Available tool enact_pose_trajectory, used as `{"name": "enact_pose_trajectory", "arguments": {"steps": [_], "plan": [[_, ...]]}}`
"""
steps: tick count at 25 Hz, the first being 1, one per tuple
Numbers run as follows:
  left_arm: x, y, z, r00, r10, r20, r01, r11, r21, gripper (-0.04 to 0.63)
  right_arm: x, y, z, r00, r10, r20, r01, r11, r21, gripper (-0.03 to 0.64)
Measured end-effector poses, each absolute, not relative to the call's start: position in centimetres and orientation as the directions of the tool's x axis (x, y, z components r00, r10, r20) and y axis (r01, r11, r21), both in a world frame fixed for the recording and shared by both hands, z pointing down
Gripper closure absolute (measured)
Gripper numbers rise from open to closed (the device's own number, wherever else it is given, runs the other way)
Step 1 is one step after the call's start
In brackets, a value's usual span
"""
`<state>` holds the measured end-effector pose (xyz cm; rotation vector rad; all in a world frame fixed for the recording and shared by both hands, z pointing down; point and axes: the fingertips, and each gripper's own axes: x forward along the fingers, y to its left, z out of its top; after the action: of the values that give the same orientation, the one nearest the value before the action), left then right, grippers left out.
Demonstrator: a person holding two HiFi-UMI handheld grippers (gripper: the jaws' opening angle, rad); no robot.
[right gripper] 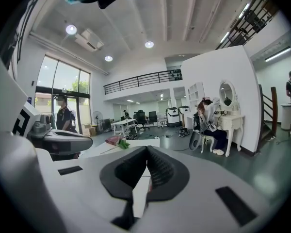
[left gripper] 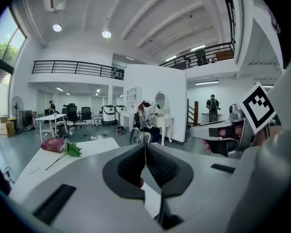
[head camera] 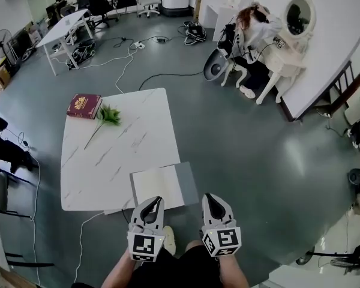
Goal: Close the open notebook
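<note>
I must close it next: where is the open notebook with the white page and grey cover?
Head view: the open notebook lies at the near right corner of the white marbled table, ahead of the left gripper.

A white, marble-veined table [head camera: 114, 155] stands on a grey floor [head camera: 240, 137]. An open notebook [head camera: 158, 186] lies flat at its near right corner, blank pages up, its grey cover reaching past the table's right edge. At the far left corner lies a closed red book [head camera: 84, 105], with a green sprig [head camera: 108, 115] just beside it.
</note>
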<state>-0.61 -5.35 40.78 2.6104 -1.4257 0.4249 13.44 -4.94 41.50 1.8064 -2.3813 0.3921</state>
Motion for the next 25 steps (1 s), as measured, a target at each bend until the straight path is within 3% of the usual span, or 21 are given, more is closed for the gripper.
{"name": "enact_pose_trajectory", "arguments": {"steps": [25], "plan": [[2.0, -7.4, 58.2, 0.443, -0.732, 0.518, -0.87, -0.49, 0.052, 0.57, 16.2, -7.6, 60.7, -0.332, -0.804, 0.493, -0.939, 0.233, -0.252, 0.6]]}}
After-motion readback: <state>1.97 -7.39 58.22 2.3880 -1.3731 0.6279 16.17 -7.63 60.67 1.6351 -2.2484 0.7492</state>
